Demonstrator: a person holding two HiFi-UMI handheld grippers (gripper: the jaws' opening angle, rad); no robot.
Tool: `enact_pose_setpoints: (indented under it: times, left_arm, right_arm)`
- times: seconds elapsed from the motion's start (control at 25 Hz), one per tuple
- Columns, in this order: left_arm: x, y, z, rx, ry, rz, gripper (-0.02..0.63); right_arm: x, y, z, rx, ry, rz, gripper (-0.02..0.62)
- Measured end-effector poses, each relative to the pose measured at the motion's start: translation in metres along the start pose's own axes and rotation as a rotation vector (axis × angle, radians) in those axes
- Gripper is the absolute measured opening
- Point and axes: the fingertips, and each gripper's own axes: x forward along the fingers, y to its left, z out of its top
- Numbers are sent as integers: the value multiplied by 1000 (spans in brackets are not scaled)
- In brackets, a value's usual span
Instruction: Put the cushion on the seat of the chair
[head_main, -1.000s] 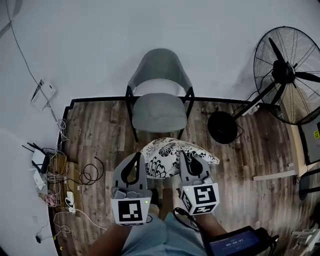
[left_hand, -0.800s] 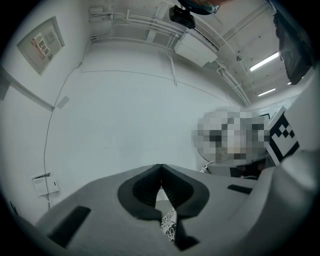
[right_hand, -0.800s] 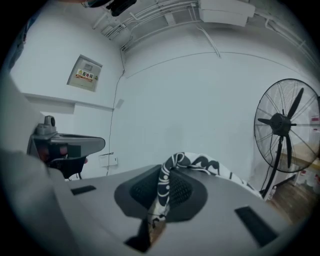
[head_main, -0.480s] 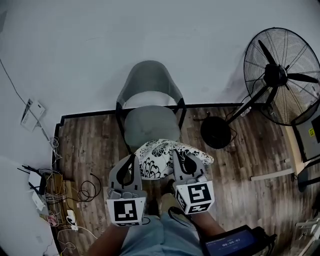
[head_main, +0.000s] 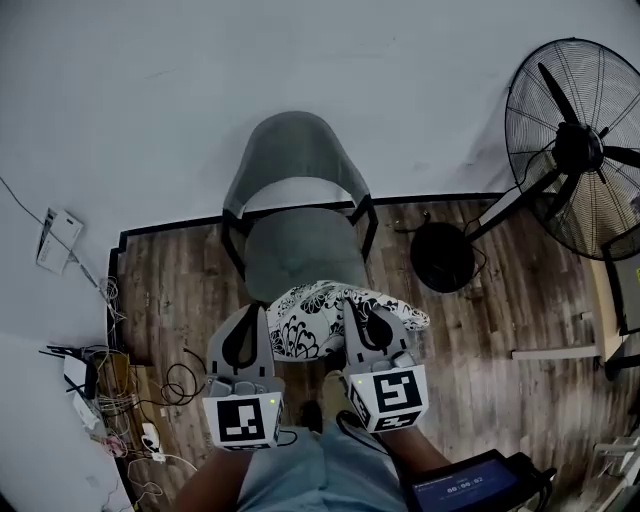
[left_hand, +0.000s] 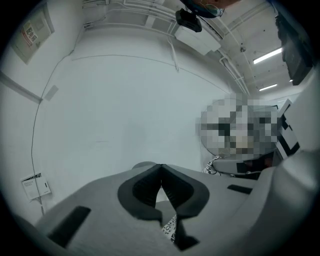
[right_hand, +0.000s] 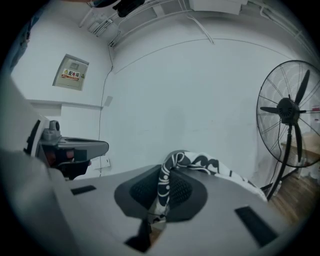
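A grey chair with a curved back (head_main: 295, 150) stands against the white wall, its seat (head_main: 300, 250) facing me. A white cushion (head_main: 322, 312) with a black floral print hangs between my two grippers, its far edge reaching the seat's front rim. My left gripper (head_main: 262, 318) is shut on the cushion's left edge; a strip of patterned cloth (left_hand: 170, 229) shows low between its closed jaws. My right gripper (head_main: 352, 312) is shut on the right edge, with the fabric (right_hand: 164, 187) pinched between its pads and the cushion (right_hand: 202, 162) bulging beyond the tips.
A large standing fan (head_main: 580, 150) with a round base (head_main: 443, 257) is to the right of the chair. A tangle of cables and small devices (head_main: 100, 385) lies at the left floor edge. A white box (head_main: 55, 240) rests by the left wall. A screen (head_main: 470, 488) sits bottom right.
Both grippers and the cushion have moved forward toward the chair; the cushion's far edge went from well short of the seat to its front rim. The grip on it is unchanged.
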Motion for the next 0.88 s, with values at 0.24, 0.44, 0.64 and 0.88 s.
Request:
enact_pose_setpoints:
  times: [0.24, 0.44, 0.64, 0.88]
  left_arm:
    - [62, 7, 10, 46, 9, 47, 9]
    - [96, 17, 29, 56, -4, 117, 9]
    - [109, 28, 44, 38, -22, 181, 9]
    - [120, 50, 43, 32, -30, 246, 9]
  right_arm:
    - [52, -32, 16, 13, 2, 67, 14]
    - [99, -48, 43, 2, -33, 145, 14]
    - [128, -56, 73, -23, -72, 187, 14]
    - [154, -59, 84, -50, -80, 216, 14]
